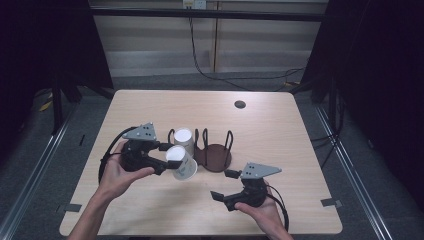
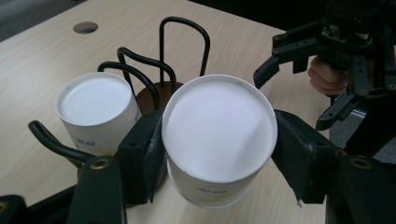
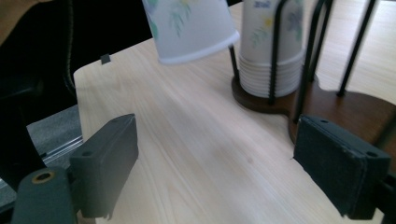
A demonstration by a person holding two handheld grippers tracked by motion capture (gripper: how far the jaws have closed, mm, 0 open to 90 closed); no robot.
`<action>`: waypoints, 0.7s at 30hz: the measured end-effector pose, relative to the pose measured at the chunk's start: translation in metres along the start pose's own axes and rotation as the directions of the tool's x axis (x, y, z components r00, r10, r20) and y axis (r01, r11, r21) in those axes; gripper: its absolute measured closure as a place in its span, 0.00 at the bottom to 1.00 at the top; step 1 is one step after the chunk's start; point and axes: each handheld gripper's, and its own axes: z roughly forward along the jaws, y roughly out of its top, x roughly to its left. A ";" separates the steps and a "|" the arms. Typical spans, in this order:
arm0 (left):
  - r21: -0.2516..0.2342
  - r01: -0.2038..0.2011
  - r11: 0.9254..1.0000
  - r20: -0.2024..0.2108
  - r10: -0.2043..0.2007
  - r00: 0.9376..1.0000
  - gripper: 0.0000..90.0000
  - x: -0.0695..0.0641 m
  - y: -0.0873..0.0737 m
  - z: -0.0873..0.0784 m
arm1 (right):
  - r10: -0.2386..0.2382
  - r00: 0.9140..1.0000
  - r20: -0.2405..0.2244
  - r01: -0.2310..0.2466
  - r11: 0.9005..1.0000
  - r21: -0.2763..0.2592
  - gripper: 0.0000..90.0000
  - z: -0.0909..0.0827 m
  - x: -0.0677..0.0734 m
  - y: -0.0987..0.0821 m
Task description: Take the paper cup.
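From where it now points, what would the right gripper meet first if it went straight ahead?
Probably the dark wooden base of the wire holder; the right gripper, jaws open, aims low across bare table toward it, though depth is unclear.

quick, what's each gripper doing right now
Left gripper: closed on an upside-down paper cup, lifted off the table.
Right gripper: open, holding nothing, above bare table near the cup rack.

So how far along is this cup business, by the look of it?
Done: one white paper cup is off the upside-down cup stack in the dark wire holder. In hand: the left tongs clamp it above the wooden table. Left: setting it somewhere, perhaps the holder's empty side; the right tongs wait open.
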 end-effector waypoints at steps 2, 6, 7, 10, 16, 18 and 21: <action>-0.003 0.003 1.000 0.005 -0.003 1.000 0.42 -0.001 -0.001 0.001 | -0.015 1.000 -0.009 0.015 1.000 0.004 0.15 0.005 0.002 0.006; -0.009 0.012 1.000 0.017 -0.011 1.000 0.42 -0.001 -0.005 0.001 | -0.035 0.999 -0.036 0.035 0.999 -0.020 0.15 0.012 0.006 0.017; -0.007 0.011 1.000 0.021 -0.011 1.000 0.42 -0.001 -0.005 0.001 | -0.036 0.999 -0.041 0.034 0.999 -0.028 0.15 0.014 0.006 0.019; -0.006 0.014 1.000 0.031 -0.013 0.999 0.42 -0.002 -0.005 0.001 | -0.045 0.998 -0.054 0.042 0.998 -0.047 0.15 0.020 0.008 0.025; -0.023 0.006 1.000 0.062 -0.005 0.998 0.42 -0.007 -0.004 -0.001 | -0.067 0.995 -0.072 0.064 0.997 -0.038 0.15 0.030 0.011 0.036; -0.024 -0.001 1.000 0.066 0.002 0.998 0.42 -0.009 -0.002 -0.001 | -0.078 0.994 -0.083 0.073 0.996 -0.054 0.15 0.033 0.013 0.042; -0.020 -0.013 1.000 0.080 0.014 0.997 0.42 -0.011 0.001 -0.001 | -0.079 0.993 -0.092 0.073 0.995 -0.070 0.16 0.036 0.015 0.044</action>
